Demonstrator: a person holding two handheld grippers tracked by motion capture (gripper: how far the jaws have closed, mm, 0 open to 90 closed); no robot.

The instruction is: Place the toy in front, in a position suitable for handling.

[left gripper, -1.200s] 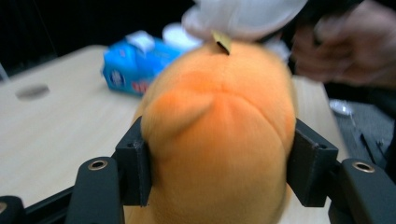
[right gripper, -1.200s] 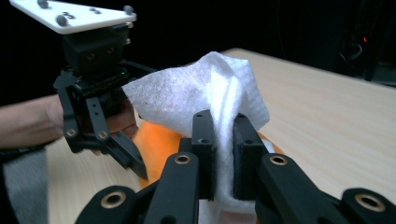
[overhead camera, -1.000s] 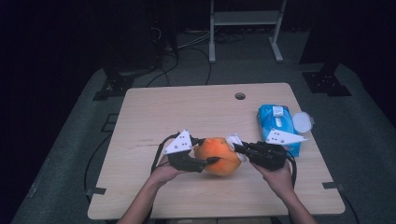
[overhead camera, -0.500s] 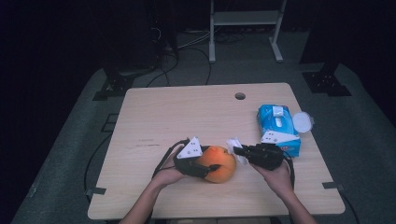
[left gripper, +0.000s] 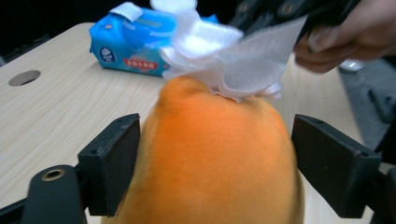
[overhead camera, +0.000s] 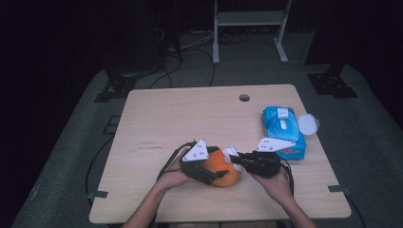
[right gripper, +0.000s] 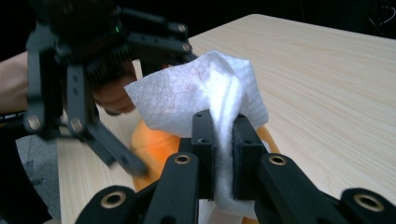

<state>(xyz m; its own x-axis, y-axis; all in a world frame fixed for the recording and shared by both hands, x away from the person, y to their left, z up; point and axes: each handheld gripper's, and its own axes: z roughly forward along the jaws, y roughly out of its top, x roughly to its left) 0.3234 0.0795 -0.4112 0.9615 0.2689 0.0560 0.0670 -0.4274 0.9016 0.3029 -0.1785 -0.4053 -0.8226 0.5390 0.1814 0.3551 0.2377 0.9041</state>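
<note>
While the orange ball sits low on the desk, left claw jaws just opened | left gripper view: pads flank ball, grip released | right gripper view: right claw pinches white wipe, wiping can go on.

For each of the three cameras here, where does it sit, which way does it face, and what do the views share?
High view: above the person's side, looking forward and down on the table; both forearms, left gripper, right gripper.
Left gripper view: rides that gripper, facing the orange object between its just-opened jaws; the other hand beyond.
Right gripper view: looks along jaws shut on the white wipe; left gripper beyond.
Shared: orange object and wipe; the blue wipes pack in high and left views.
</note>
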